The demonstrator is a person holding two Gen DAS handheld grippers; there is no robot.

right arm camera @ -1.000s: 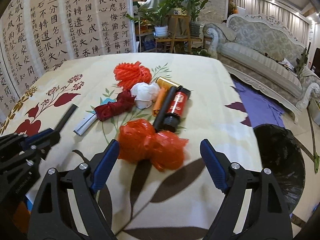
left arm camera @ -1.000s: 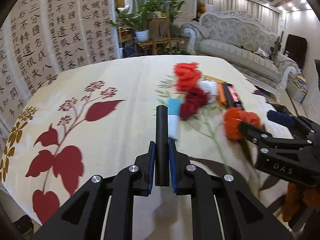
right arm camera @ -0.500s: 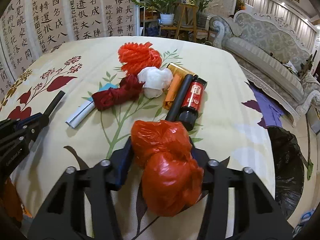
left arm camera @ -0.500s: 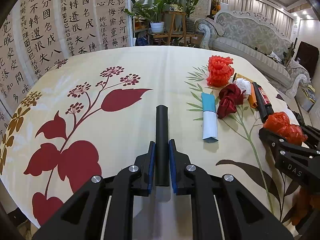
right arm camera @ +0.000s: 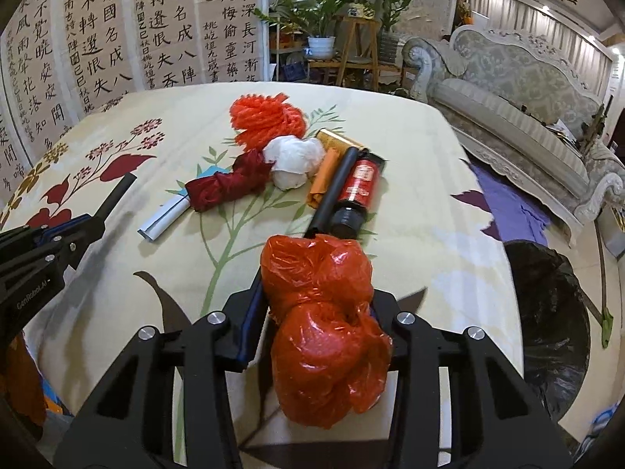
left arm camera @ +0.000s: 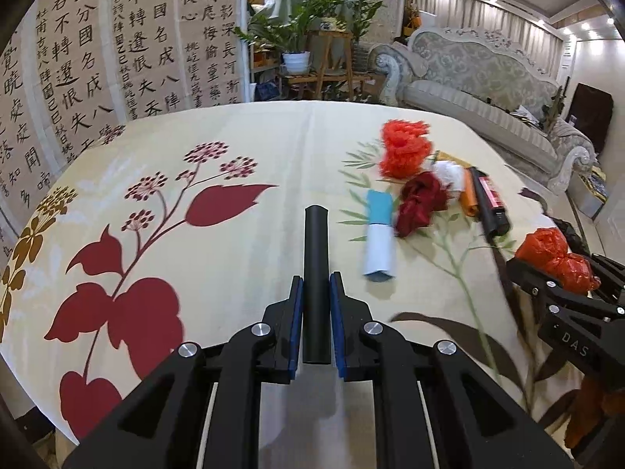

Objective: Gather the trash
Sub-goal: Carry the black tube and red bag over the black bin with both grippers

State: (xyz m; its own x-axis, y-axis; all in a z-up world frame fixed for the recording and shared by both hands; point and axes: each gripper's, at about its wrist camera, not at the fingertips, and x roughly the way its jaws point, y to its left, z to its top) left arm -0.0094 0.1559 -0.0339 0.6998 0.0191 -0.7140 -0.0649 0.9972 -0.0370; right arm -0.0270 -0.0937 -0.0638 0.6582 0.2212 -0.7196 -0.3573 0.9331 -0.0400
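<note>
My left gripper (left arm camera: 316,293) is shut on a black tube (left arm camera: 316,265) and holds it above the flowered tablecloth (left arm camera: 218,242). My right gripper (right arm camera: 318,301) is shut on a crumpled red plastic bag (right arm camera: 324,328), lifted off the table; it also shows in the left wrist view (left arm camera: 554,258). More trash lies mid-table: an orange-red net ball (right arm camera: 265,117), a white wad (right arm camera: 293,160), a dark red bag (right arm camera: 226,187), a blue-white roll (right arm camera: 164,219), an orange piece (right arm camera: 324,176), a black tube (right arm camera: 336,191) and a red-labelled bottle (right arm camera: 359,187).
A black-lined trash bin (right arm camera: 547,312) stands on the floor beside the table's right edge. A sofa (right arm camera: 508,86) and potted plants (right arm camera: 324,19) are behind the table. Calligraphy panels (right arm camera: 117,31) line the left wall.
My right gripper closed on the red plastic bag and lifted it off the cloth. My left gripper kept its hold on the black tube and swung a little to the left.
</note>
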